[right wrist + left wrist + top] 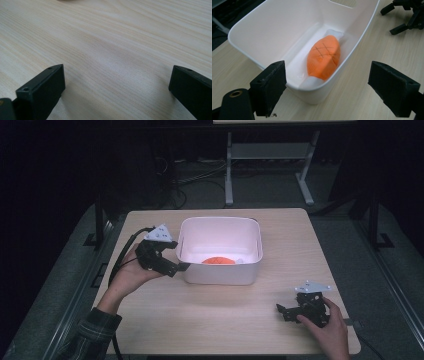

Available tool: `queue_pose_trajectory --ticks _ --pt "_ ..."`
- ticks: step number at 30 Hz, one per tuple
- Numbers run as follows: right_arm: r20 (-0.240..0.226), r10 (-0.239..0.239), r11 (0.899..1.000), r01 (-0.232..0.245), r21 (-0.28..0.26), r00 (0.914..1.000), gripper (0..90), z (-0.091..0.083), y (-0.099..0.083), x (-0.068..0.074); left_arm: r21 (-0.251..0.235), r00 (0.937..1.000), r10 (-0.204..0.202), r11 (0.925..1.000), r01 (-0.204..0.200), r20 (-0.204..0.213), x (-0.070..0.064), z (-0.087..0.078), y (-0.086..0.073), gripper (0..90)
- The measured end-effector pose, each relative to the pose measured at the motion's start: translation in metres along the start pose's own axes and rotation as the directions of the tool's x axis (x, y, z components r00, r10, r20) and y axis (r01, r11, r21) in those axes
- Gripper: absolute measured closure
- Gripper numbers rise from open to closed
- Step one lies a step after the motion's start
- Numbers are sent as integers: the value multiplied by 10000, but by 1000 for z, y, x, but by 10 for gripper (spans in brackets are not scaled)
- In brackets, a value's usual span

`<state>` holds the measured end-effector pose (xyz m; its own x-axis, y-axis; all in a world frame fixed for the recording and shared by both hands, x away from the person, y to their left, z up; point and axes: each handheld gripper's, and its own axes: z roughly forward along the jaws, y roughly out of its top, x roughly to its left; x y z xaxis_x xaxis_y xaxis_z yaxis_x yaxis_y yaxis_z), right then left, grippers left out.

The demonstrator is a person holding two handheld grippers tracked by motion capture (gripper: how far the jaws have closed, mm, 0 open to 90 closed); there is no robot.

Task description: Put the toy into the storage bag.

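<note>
— Where is the orange toy fish [324, 58]?

— Lying on the floor of the white plastic tub [250, 240], near the middle of the worktop [210, 320].

— And the left hand-held gripper [327, 87]?

— Jaws spread apart, one either side of the tub's near corner, gripping nothing.

— The right hand-held gripper [281, 310]?

— Jaws also apart, low over bare wood, well apart from the tub.

- The rectangular plastic tub [274, 30] is plain white inside and out;
- the soft fish-shaped toy [324, 58] in it is bright orange, marked with thin dark crossed lines, its two ends white;
- the wooden tabletop [112, 50] is pale beige with fine streaked grain;
- both grippers' fingers [268, 87] are matt black;
- the sleeve [92, 332] is dark plaid.
</note>
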<state>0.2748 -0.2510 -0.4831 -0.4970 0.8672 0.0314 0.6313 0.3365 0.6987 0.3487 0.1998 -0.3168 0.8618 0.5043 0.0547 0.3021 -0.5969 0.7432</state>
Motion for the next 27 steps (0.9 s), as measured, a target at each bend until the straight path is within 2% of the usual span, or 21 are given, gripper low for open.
queue_pose_trajectory --ticks 1,3,4,5,12,15,17,18,19,24,25,27 --pt "0 0 10000 0 0 10000 0 0 0 0 0 10000 0 10000 0 0 0 0 0 141" --pt "13 3 10000 -3 -4 10000 0 0 0 0 -189 9996 -270 9995 269 -40 -2 -2 -13 142" --pt "13 3 10000 -3 -4 10000 0 0 0 0 -189 9996 -270 9995 269 -40 -2 -2 -13 143" --pt "0 10 10000 -10 -16 10000 0 0 0 0 -159 9993 -356 9992 354 -146 -4 -2 -22 142" --pt "3 2 10000 -2 2 10000 0 0 0 0 -421 9956 -841 9957 824 -409 -10 -2 -51 142" --pt "17 -4 10000 4 0 10000 0 0 0 0 -366 9946 -951 9949 936 -416 -12 -2 -61 142" --pt "15 -8 10000 8 1 10000 0 0 0 0 -332 9928 -1054 9941 1036 -565 -15 0 -74 142" --pt "15 -8 10000 8 1 10000 0 0 0 0 -332 9928 -1054 9941 1036 -565 -15 0 -74 142" --pt "15 -10 10000 10 -1 10000 0 0 0 0 -273 9916 -1139 9933 1124 -612 -18 2 -83 142" --pt "17 -5 10000 5 2 10000 0 0 0 0 -162 9886 -1300 9915 1292 -765 -23 6 -104 142" --pt "17 -5 10000 5 2 10000 0 0 0 0 -162 9886 -1300 9915 1292 -765 -23 6 -104 142" --pt "18 -7 10000 7 1 10000 0 0 0 0 -213 9847 -1480 9890 1466 -915 -27 8 -116 143"
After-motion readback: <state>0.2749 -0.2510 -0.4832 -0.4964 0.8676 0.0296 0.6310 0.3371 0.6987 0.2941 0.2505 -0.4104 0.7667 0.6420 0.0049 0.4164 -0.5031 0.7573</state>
